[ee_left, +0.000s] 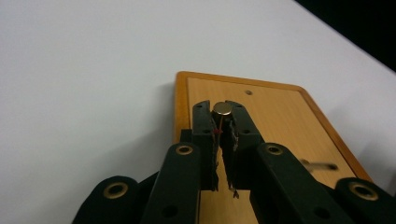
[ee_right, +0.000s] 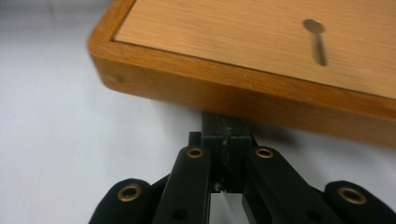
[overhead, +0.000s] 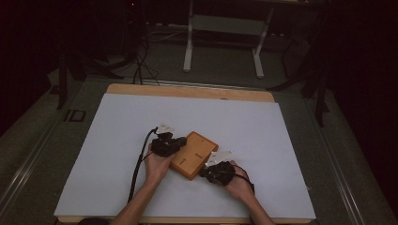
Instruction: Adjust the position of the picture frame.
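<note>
A flat wooden box (overhead: 194, 154) lay turned at an angle on the white sheet (overhead: 117, 131) that covered the desk (overhead: 187, 91), slightly nearer the desk's near edge than its far one and about midway between the left and right edges. A person's two hands came in from the near edge, one at each side of the box.

The left gripper (overhead: 180, 142) sat over the box's left end. In the left gripper view its two black jaws were drawn almost together, pinching a small brass-coloured knob (ee_left: 222, 109) that stood up from the light wooden lid (ee_left: 275, 116), close to the lid's raised darker rim. A small round hole (ee_left: 248, 92) showed farther along the lid, and a blurred keyhole-shaped slot (ee_left: 320, 164) lay to the side.

The right gripper (overhead: 206, 172) was at the box's near right corner, low on the sheet. In the right gripper view its jaws were fully closed with nothing visible between them, their tips right up against the lower edge of the box's side wall (ee_right: 243, 100), near a rounded corner; whether they actually touched the wood could not be told. The same keyhole-shaped slot (ee_right: 316, 39) showed on the lid above.

A dark cable (overhead: 138, 164) trailed from the left gripper back along the forearm toward the near edge of the desk.
</note>
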The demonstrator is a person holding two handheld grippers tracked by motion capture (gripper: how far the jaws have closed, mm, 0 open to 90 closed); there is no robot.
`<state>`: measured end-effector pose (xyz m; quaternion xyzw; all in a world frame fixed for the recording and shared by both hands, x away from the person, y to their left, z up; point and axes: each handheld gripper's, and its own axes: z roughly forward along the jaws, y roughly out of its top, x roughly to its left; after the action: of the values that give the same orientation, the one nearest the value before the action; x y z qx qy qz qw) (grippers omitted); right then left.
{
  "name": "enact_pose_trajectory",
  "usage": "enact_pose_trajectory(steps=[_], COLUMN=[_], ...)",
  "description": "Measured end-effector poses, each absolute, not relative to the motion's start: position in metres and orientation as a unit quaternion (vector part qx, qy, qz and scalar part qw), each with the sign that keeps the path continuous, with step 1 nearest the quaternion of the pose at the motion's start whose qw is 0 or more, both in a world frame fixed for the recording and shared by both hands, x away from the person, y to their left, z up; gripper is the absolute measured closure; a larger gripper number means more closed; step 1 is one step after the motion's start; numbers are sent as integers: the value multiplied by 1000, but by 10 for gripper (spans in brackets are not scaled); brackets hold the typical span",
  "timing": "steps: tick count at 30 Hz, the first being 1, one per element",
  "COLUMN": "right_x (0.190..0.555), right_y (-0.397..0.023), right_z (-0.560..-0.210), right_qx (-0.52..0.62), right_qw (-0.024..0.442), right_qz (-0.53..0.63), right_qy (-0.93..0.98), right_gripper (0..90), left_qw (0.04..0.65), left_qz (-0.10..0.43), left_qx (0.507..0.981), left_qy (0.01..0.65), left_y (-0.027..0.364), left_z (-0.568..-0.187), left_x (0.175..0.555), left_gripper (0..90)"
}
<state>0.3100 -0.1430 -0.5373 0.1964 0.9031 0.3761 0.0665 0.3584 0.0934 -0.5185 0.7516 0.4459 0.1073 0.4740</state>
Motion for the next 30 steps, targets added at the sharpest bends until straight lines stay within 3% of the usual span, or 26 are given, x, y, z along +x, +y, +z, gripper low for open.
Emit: enact_pose_trajectory(steps=[17,30], right_x=[297,294], right_y=[-137,-124], right_z=[-533,-534], right_qx=[122,113], right_qw=[31,37], right_qz=[366,380], right_qy=[922,917], right_gripper=[900,900], left_qw=[466,458], left_qz=[113,99], left_qx=[787,790], left_qy=[388,396], left_y=[96,89], left_z=[-523,-525], left_x=[356,356], left_gripper=[840,832])
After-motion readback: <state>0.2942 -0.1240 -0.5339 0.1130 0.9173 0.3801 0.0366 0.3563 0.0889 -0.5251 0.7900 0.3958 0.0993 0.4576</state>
